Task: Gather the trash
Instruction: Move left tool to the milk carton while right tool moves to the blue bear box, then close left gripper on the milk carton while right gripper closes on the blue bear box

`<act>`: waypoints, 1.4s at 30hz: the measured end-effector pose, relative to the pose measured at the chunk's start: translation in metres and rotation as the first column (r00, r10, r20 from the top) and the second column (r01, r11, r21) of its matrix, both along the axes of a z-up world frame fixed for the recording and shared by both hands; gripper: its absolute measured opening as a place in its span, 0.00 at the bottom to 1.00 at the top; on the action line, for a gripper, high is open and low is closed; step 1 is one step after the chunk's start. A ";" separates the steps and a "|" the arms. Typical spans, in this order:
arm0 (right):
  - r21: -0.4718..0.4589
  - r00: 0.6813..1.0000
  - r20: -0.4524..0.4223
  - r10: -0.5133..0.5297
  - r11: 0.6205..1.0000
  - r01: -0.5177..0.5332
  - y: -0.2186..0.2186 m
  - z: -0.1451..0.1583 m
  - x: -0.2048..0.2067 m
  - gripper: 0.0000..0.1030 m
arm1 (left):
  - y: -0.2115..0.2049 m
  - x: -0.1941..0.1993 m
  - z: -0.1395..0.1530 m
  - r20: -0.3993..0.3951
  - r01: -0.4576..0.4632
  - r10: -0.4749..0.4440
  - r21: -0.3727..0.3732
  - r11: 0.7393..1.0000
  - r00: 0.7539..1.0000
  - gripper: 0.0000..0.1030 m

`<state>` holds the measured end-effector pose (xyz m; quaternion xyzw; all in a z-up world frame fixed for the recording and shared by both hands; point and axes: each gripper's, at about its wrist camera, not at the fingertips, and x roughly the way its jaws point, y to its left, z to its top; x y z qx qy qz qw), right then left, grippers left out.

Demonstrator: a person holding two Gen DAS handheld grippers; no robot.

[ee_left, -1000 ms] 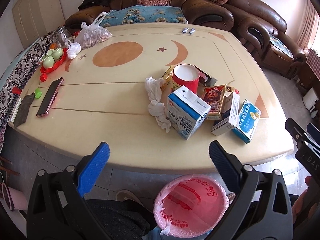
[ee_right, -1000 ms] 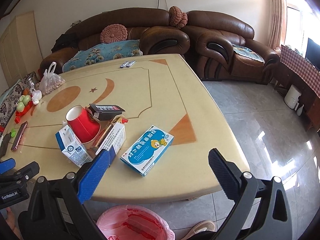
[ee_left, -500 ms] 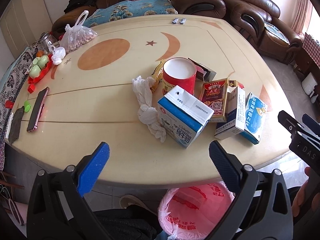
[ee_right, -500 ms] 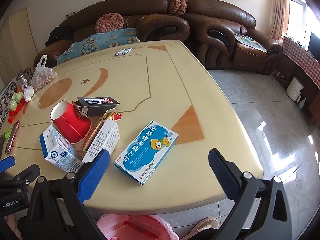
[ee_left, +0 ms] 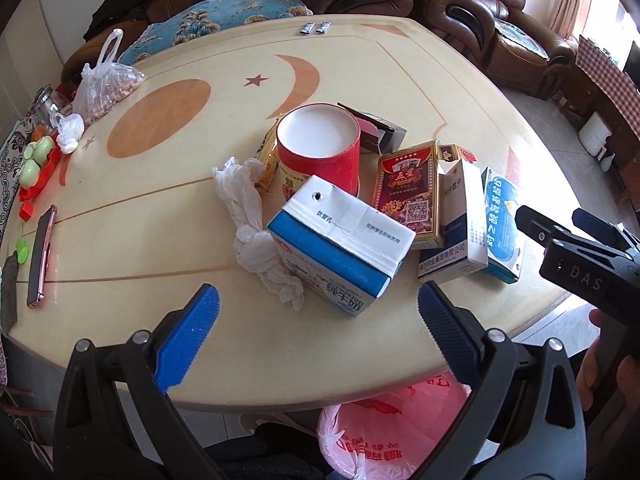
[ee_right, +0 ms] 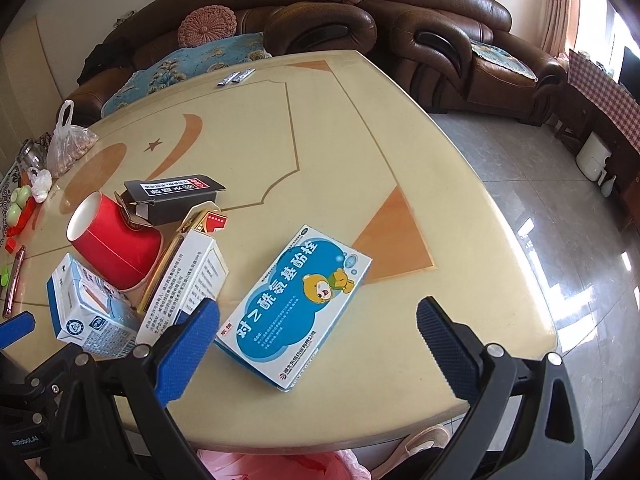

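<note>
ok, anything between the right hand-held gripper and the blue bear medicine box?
Nothing. In the right wrist view the right hand-held gripper stands open, with the blue bear box lying flat on the table right ahead, its near corner already between the fingers.

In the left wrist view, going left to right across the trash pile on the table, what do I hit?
Crumpled white tissue → blue and white milk carton → red playing-card box → white medicine box with dark blue band → light blue medicine box with a cartoon bear.
</note>
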<state>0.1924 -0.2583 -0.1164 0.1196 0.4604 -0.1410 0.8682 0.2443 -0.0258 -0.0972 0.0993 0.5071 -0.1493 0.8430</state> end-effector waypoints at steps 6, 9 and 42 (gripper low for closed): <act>0.071 0.998 -0.036 -0.052 0.996 0.055 -0.008 -0.017 0.005 0.94 | -0.002 0.015 -0.007 -0.007 0.059 -0.059 -0.007 0.998 0.998 0.95; 0.107 0.995 -0.049 -0.081 0.990 0.086 -0.011 -0.023 0.007 0.94 | -0.004 0.020 -0.009 0.008 0.081 -0.082 0.003 0.997 0.997 0.95; 0.134 0.991 -0.100 -0.084 0.986 0.097 -0.007 -0.047 0.035 0.86 | -0.010 0.035 -0.022 -0.063 0.160 -0.165 -0.081 0.984 0.984 0.72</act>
